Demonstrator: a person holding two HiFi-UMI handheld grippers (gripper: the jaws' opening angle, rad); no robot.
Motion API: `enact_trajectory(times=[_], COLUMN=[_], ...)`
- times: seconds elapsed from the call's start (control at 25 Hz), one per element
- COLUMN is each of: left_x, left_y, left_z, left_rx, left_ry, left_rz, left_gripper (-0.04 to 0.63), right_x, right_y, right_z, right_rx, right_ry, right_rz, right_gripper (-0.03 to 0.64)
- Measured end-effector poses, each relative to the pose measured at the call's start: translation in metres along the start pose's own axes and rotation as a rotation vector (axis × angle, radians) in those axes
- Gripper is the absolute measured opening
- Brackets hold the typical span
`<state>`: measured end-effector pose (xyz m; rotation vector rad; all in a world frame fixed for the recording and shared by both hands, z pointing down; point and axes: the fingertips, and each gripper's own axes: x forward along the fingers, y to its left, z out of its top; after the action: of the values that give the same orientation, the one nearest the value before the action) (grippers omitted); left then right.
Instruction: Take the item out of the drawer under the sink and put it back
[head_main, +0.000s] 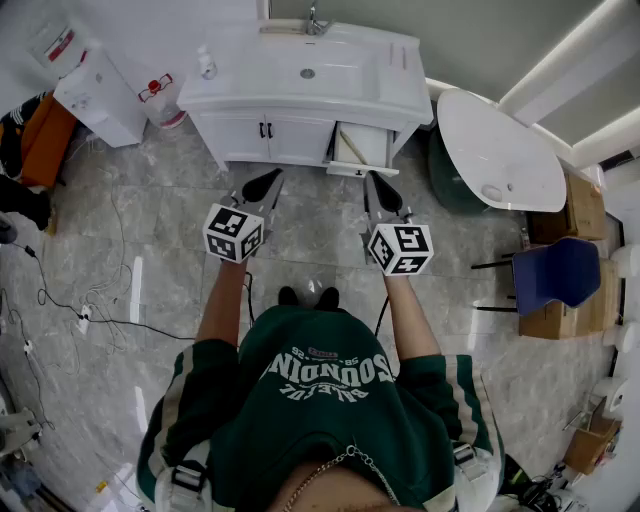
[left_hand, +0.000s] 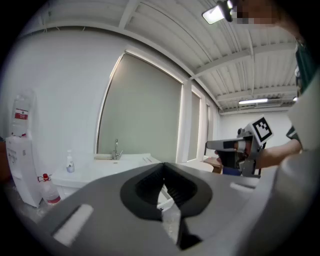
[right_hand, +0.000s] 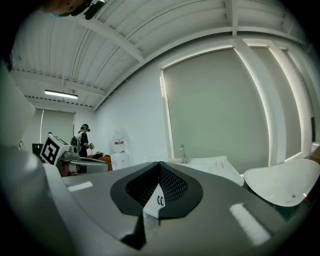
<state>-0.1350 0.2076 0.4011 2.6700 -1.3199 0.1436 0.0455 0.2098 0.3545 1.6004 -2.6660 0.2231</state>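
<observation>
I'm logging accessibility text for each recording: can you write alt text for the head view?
Seen from above, a person in a green sweatshirt holds the left gripper and the right gripper, both shut and empty, out toward a white sink cabinet whose right-hand drawer stands open. Grey tiled floor lies between them; a round white table stands to the right.

Glossy tiled floor (head_main: 150, 230) (glazed sink (head_main: 400, 95))

Wht sink cabinet (head_main: 265, 140), grey marbled floor (head_main: 150, 230) — blue chair (head_main: 557, 272), grn sweatshirt (head_main: 320, 420).
</observation>
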Motion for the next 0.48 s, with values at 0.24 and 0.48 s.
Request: enact_trajectory(times=[0.24, 0.48], left_x=[-0.0013, -0.0018], left_y=[0.0016, 0.0033], left_z=[-0.0008, 0.0007], left_rx=[-0.001, -0.002], left_ry=[0.000, -0.003], left_rz=[0.002, 0.002], left_gripper=[0.051, 0.051], right_x=[0.0002, 0.0014], right_y=[0.0011, 0.0018], right_z=[-0.0014, -0.0010], right_rx=[0.003, 0.001], right_ry=[0.003, 0.007], right_rz=[-0.001, -0.007], right_gripper=[0.003, 0.003])
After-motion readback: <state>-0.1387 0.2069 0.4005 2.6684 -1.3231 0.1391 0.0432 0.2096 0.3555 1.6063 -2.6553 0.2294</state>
